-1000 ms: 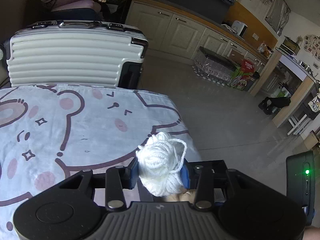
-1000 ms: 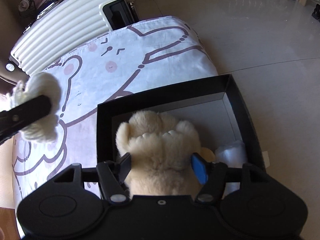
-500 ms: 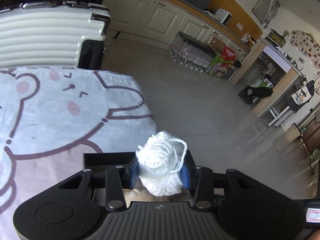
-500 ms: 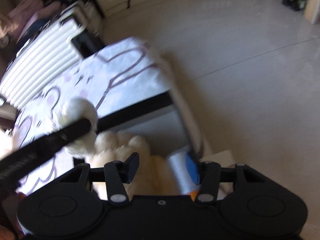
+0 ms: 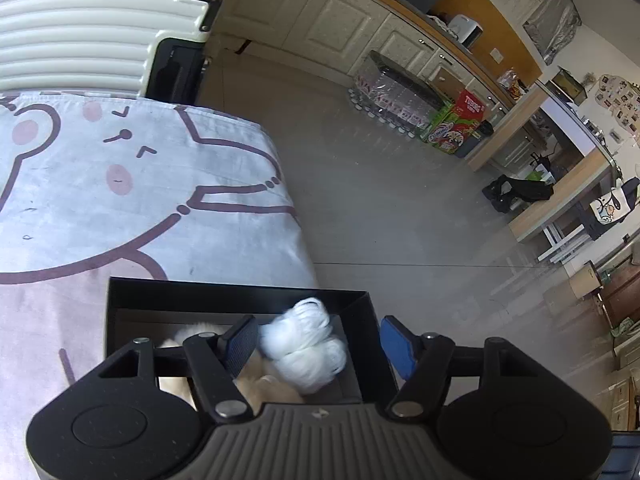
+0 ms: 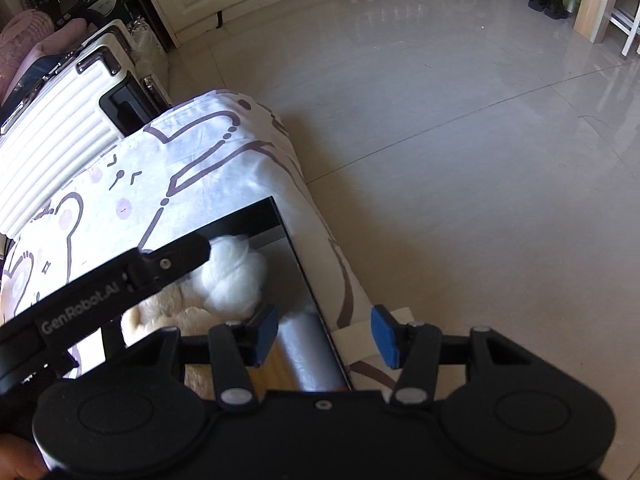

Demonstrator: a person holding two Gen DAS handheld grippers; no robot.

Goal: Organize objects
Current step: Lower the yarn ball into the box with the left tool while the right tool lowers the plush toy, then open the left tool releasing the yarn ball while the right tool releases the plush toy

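Left claw (image 5: 318, 344) over the black box (image 5: 240, 294), jaws just opened and released; white yarn ball (image 5: 306, 350) lies between them, loose, in the box on the plush toy (image 6: 168, 308). Right claw (image 6: 324, 334) spread, empty, over the box's right wall. Box sits on the bear-print bed (image 5: 120, 200); suitcase (image 5: 80, 40) beyond.

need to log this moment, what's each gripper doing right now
left gripper: open, its jaws have just been opening, ball of white yarn loose between them over the black box
right gripper: open, holding nothing
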